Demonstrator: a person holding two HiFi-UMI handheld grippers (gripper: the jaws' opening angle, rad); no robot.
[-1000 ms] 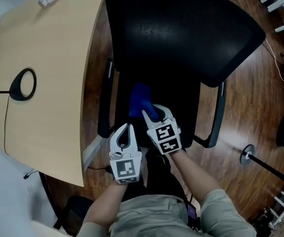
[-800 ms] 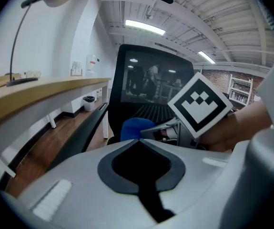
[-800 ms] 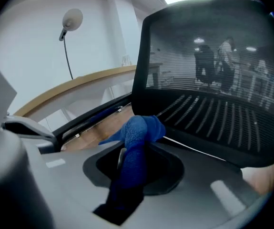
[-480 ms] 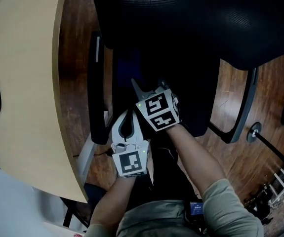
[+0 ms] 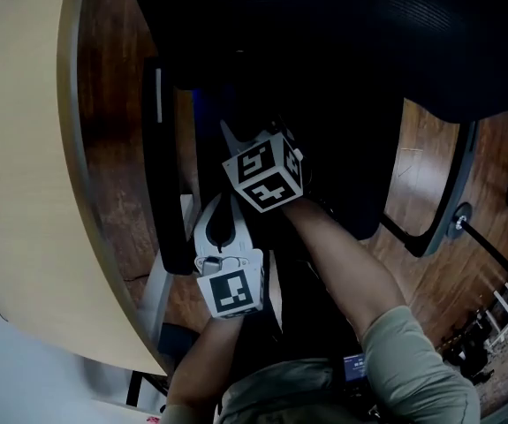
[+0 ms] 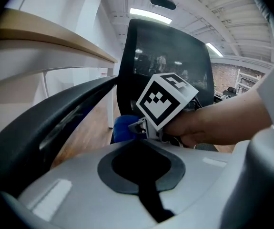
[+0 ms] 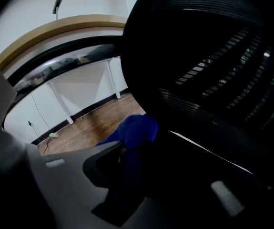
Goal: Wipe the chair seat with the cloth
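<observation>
The black chair seat lies in deep shadow under the backrest. My right gripper reaches low over the seat's left part, shut on a blue cloth bunched between its jaws. That cloth also shows in the left gripper view just beyond the right gripper's marker cube. In the head view the cloth is almost lost in the dark. My left gripper trails just behind and left of the right one, by the seat's front edge. Its jaws meet with nothing between them.
A black armrest runs along the seat's left side, close to the left gripper, with the curved wooden desk beyond it. The other armrest stands at the right over the wooden floor.
Both grippers have sunk toward the seat and pushed farther in under the backrest. The right one carried the blue cloth along, and the cloth has slipped into shadow in the head view.
</observation>
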